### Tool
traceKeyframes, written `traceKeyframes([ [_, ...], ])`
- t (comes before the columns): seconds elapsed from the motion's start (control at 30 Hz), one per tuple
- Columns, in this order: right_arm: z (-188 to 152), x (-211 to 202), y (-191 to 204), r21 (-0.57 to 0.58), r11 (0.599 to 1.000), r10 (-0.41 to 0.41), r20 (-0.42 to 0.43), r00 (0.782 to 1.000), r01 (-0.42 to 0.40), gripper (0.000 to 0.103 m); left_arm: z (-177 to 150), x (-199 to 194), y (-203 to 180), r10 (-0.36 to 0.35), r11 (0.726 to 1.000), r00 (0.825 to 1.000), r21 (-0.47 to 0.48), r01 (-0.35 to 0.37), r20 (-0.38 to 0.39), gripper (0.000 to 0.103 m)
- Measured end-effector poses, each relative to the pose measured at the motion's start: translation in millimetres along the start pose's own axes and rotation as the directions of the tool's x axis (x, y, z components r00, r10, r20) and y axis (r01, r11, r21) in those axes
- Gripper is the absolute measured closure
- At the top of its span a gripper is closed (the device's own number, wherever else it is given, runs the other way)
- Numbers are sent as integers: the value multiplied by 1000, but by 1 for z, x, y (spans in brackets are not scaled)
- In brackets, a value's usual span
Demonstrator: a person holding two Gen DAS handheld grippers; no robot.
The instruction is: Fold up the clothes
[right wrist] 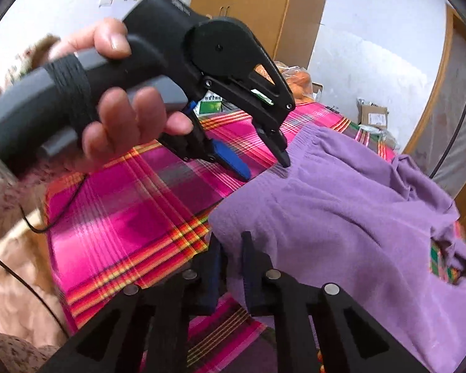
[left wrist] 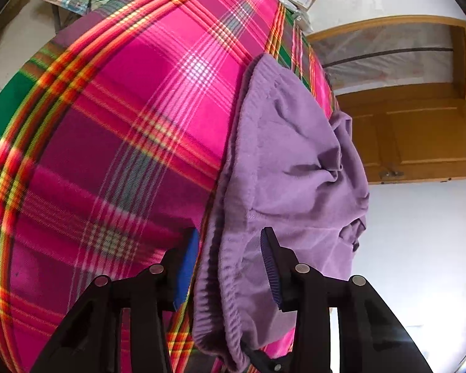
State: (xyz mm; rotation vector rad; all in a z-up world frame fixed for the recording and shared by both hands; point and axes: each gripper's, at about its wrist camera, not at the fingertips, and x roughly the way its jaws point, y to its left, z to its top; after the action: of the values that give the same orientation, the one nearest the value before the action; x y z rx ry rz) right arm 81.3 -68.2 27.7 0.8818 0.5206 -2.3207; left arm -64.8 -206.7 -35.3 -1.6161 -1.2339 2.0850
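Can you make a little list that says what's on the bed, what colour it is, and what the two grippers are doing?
Garment: purple, soft, rumpled
Lies on: pink plaid cloth
Waistband: ribbed, between the left gripper's fingers
Left gripper: open around the waistband
Right gripper: nearly closed at the garment's near edge; grip unclear
Hand: holds the left gripper's handle
Folding: not yet done

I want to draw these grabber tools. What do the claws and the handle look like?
Each claw is black plastic, with silver round bolts on its angled arms and ribbed blue pads inside the fingers. The right claw looks the same. The left tool's handle is grey, wrapped with black cord, with a rounded black head and a thin black cable hanging below.
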Motion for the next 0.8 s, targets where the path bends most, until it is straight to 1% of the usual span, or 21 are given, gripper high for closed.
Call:
traceKeyframes([
  [0.17,4,-10,-16,78,995,52,49,997,-56,92,9,8,-6,0,1000,1000,-10,0,-9,60],
  [0.27,5,-13,-22,99,993,60,66,996,-66,92,13,12,-9,2,1000,1000,-9,-2,-12,59],
  [0.43,3,-20,-25,127,989,67,72,995,-75,92,18,17,-10,-26,999,1000,-26,26,-7,60],
  [0.6,0,-20,-26,157,982,98,70,993,-108,92,20,19,-14,-16,1000,1000,-18,15,-16,59],
  [0.8,-2,-20,-23,159,980,110,66,992,-120,92,29,23,-11,-35,999,999,-29,34,-32,60],
])
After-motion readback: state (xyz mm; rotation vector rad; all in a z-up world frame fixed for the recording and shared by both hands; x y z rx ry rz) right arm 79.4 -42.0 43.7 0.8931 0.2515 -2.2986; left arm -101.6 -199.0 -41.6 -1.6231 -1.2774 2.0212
